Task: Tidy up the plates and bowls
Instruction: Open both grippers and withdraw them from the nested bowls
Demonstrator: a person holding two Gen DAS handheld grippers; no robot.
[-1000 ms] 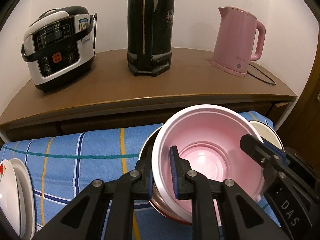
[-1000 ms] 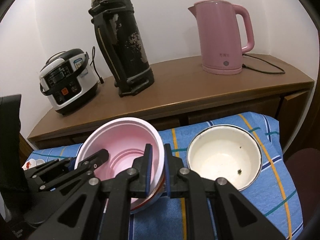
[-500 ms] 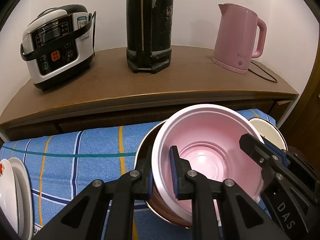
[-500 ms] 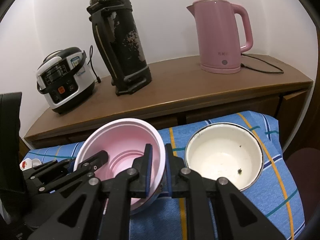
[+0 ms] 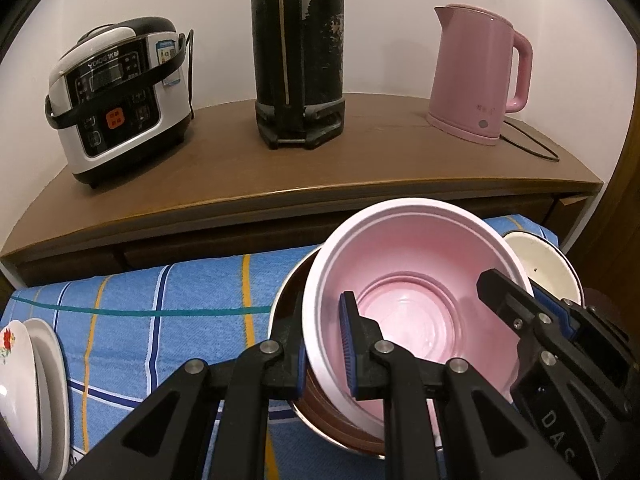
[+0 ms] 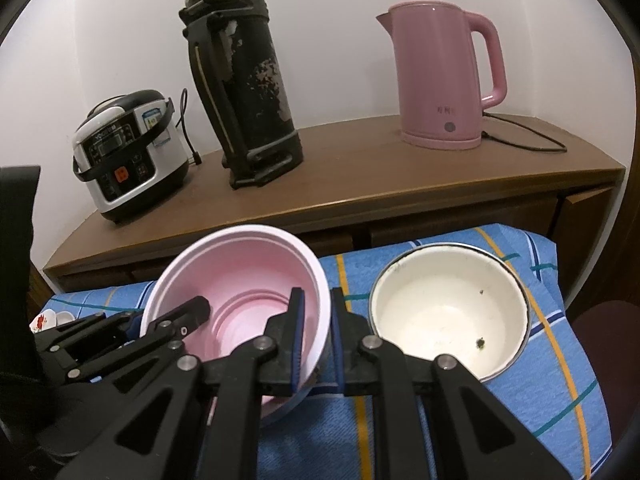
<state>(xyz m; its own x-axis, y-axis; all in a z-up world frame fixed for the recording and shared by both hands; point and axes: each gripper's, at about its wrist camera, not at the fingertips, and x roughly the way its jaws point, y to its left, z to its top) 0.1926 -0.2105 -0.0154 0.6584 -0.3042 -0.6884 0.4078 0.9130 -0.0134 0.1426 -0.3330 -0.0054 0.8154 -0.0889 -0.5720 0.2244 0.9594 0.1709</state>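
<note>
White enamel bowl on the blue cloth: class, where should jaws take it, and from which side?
Grip the white enamel bowl by its thin rim, one jaw inside and one outside, coming from above at its near edge. It sits upright and open, and its curved wall looks too wide to span.

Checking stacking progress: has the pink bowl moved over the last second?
Cannot tell: the pink bowl keeps its spot between the fingers, though the white enamel bowl shifts little.

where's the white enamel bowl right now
The white enamel bowl sits on the blue checked cloth, right of centre in the right wrist view, just right of the pink bowl.
</note>
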